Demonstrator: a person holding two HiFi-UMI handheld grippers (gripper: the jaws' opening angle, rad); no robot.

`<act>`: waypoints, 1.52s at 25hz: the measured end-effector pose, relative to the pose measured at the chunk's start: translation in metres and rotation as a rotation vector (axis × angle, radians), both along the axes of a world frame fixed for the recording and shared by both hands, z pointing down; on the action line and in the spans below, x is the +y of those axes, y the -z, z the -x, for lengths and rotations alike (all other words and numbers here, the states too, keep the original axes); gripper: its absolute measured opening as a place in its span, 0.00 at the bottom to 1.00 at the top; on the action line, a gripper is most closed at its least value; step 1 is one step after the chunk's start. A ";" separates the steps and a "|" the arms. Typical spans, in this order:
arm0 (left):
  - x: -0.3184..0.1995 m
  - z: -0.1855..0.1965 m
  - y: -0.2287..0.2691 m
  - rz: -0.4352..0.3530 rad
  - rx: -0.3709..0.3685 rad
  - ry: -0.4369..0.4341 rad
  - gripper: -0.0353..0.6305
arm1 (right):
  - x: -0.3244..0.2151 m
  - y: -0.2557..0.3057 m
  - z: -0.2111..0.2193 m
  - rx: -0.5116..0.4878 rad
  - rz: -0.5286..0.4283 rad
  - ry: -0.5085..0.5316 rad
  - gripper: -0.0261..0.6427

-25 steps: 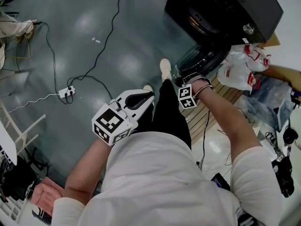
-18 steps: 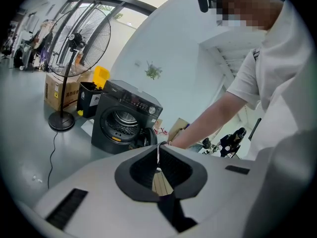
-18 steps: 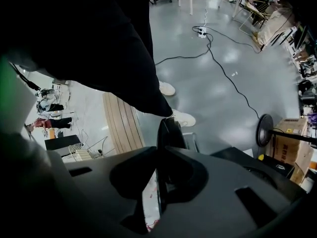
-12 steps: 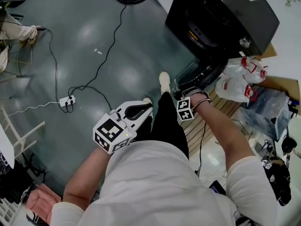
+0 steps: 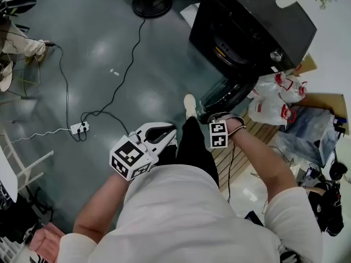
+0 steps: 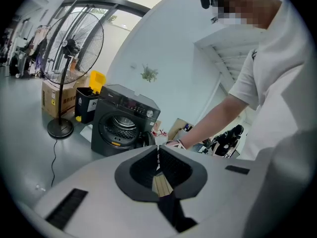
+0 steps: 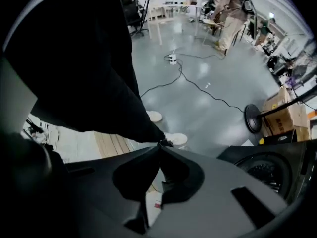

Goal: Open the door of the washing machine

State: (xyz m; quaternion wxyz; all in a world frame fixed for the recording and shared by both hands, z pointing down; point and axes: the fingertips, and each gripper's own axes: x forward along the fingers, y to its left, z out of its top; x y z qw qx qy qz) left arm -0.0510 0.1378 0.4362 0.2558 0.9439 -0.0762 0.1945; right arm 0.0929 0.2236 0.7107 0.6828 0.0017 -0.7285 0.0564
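Note:
The dark washing machine [image 5: 258,21] stands at the upper right of the head view, its drum [image 5: 227,43] uncovered and its round door [image 5: 227,95] swung open toward me. My right gripper [image 5: 208,118] points down just beside the door's near edge, free of it; its jaws are closing with nothing between them, tips meeting [image 7: 159,145]. My left gripper [image 5: 171,130] hovers by my leg, shut and empty [image 6: 157,148]. The left gripper view shows the washing machine [image 6: 124,128] ahead with its door [image 6: 146,139] open.
A black cable and a power strip [image 5: 79,127] lie on the grey floor at left. A fan base [image 5: 152,3] stands beside the machine. Plastic bags [image 5: 271,100] and a wooden board [image 5: 230,158] lie at right. My leg and shoe [image 5: 190,106] are between the grippers.
My right gripper has lifted away from the door's edge and rolled. The left gripper has stayed put. The door remains open.

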 end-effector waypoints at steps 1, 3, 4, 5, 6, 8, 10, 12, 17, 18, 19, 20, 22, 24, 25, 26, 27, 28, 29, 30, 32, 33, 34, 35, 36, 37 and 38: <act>0.001 0.001 0.001 -0.002 0.002 -0.002 0.08 | -0.002 0.008 0.005 -0.033 -0.008 -0.042 0.06; 0.002 0.001 0.004 -0.009 0.004 -0.005 0.08 | -0.007 0.025 0.014 -0.099 -0.028 -0.128 0.06; 0.002 0.001 0.005 -0.012 0.005 -0.006 0.08 | -0.010 0.034 0.018 -0.130 -0.039 -0.172 0.06; 0.001 0.000 0.007 -0.015 0.006 -0.007 0.08 | -0.012 0.044 0.021 -0.161 -0.048 -0.217 0.05; 0.001 0.000 0.008 -0.018 0.008 -0.007 0.08 | -0.014 0.054 0.023 -0.190 -0.055 -0.266 0.05; 0.000 0.001 0.012 -0.022 0.012 -0.006 0.08 | -0.019 0.075 0.028 -0.248 -0.075 -0.371 0.05; 0.000 0.004 0.016 -0.026 0.016 -0.005 0.08 | -0.025 0.096 0.033 -0.307 -0.105 -0.485 0.05; 0.001 0.008 0.019 -0.031 0.019 -0.004 0.08 | -0.031 0.117 0.039 -0.366 -0.138 -0.584 0.05; 0.001 0.007 0.026 -0.042 0.031 0.001 0.08 | -0.046 0.172 0.051 -0.546 -0.202 -0.763 0.05; 0.002 0.006 0.028 -0.043 0.034 0.001 0.08 | -0.047 0.183 0.053 -0.580 -0.215 -0.782 0.05; 0.003 0.005 0.029 -0.044 0.037 0.000 0.08 | -0.049 0.193 0.056 -0.613 -0.226 -0.800 0.05; 0.004 0.005 0.031 -0.044 0.039 0.000 0.08 | -0.049 0.203 0.059 -0.645 -0.232 -0.819 0.05; 0.005 0.005 0.033 -0.043 0.042 -0.001 0.08 | -0.048 0.221 0.065 -0.713 -0.237 -0.871 0.05; 0.005 0.006 0.037 -0.045 0.047 -0.001 0.08 | -0.047 0.239 0.071 -0.784 -0.242 -0.929 0.05; 0.005 0.006 0.039 -0.048 0.053 0.001 0.08 | -0.048 0.247 0.074 -0.816 -0.243 -0.955 0.05; 0.005 0.007 0.043 -0.050 0.064 0.003 0.08 | -0.047 0.254 0.076 -0.842 -0.245 -0.973 0.05; 0.005 0.008 0.046 -0.051 0.079 0.006 0.08 | -0.046 0.260 0.078 -0.859 -0.248 -0.982 0.05; 0.006 0.009 0.049 -0.051 0.096 0.008 0.08 | -0.045 0.264 0.080 -0.866 -0.253 -0.982 0.05; 0.008 0.009 0.052 -0.050 0.108 0.009 0.08 | -0.043 0.267 0.081 -0.867 -0.259 -0.976 0.05; 0.009 0.011 0.053 -0.052 0.112 0.010 0.08 | -0.040 0.270 0.082 -0.865 -0.266 -0.969 0.05; 0.011 0.013 0.052 -0.060 0.103 0.011 0.08 | -0.038 0.276 0.083 -0.867 -0.279 -0.959 0.05; 0.011 0.015 0.051 -0.063 0.098 0.013 0.08 | -0.038 0.278 0.083 -0.869 -0.286 -0.957 0.05; 0.012 0.017 0.050 -0.064 0.096 0.016 0.08 | -0.038 0.280 0.083 -0.871 -0.292 -0.956 0.05; 0.013 0.019 0.050 -0.062 0.098 0.019 0.08 | -0.038 0.282 0.084 -0.874 -0.296 -0.956 0.05; 0.014 0.022 0.049 -0.060 0.100 0.022 0.08 | -0.038 0.283 0.086 -0.877 -0.297 -0.955 0.05; 0.015 0.025 0.049 -0.057 0.102 0.025 0.08 | -0.037 0.284 0.087 -0.879 -0.298 -0.952 0.05; 0.016 0.027 0.049 -0.054 0.104 0.029 0.08 | -0.037 0.285 0.089 -0.879 -0.297 -0.947 0.05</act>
